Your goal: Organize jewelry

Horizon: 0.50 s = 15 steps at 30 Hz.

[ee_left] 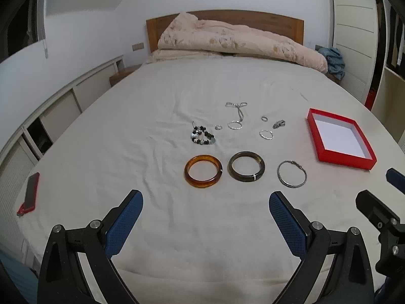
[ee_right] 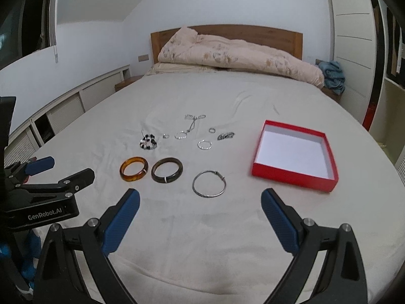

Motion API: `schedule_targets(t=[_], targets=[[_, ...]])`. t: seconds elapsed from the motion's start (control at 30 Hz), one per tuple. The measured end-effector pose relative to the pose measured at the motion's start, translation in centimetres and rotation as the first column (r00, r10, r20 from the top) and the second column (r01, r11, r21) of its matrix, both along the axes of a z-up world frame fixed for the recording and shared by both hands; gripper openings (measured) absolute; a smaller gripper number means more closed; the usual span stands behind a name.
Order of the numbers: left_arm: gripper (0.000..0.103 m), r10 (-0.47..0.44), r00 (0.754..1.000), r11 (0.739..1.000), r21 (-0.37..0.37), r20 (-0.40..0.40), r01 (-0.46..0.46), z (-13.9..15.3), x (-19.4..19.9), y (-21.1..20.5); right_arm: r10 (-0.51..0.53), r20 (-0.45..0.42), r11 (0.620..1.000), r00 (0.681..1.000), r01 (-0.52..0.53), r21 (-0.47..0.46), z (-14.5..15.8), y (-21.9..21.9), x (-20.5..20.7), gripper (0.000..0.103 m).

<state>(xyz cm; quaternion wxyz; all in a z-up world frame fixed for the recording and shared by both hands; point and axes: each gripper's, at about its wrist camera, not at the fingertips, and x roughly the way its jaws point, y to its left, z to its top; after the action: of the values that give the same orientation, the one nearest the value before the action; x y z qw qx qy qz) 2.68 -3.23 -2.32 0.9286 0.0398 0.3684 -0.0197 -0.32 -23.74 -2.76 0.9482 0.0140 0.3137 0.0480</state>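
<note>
The bed sheet (ee_left: 177, 228) is plain off-white. On it lie an amber-orange translucent bangle (ee_left: 203, 175), a dark olive-brown bangle (ee_left: 246, 170), a silver bangle (ee_left: 291, 173), a black-and-white beaded bracelet (ee_left: 201, 135) and a red box (ee_left: 339, 156) with a white inside. The duvet (ee_left: 235, 41) at the head edge is pale pink with a faded floral pattern. The gripper pads (ee_left: 125, 224) are blue, cross-hatched.

Bedroom, white walls (ee_left: 88, 25). Bed with off-white sheet (ee_left: 202, 228) ahead, wooden headboard (ee_left: 278, 17) at far end, beige duvet (ee_left: 227, 40) bunched against it. White cabinets (ee_left: 50, 111) far left, white wardrobe (ee_left: 354, 25) far right.
</note>
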Motion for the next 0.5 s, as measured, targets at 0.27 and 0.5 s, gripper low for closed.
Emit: schedule_targets(t=[0.27,0.5], targets=[[0.099,0.002,1.000,1.000,0.018,0.004,-0.002,-1.8,2.9,-0.3,0.056,-0.041,0.998,0.998,-0.057,-0.020,-2.7,0.3,3.6,0.096],[0.099,-0.002,1.000,0.999,0.042,0.008,0.001,-3.4,5.2,-0.4,0.091,-0.089,0.995,0.992,-0.093,-0.022,-5.2,0.4,6.4,0.095]])
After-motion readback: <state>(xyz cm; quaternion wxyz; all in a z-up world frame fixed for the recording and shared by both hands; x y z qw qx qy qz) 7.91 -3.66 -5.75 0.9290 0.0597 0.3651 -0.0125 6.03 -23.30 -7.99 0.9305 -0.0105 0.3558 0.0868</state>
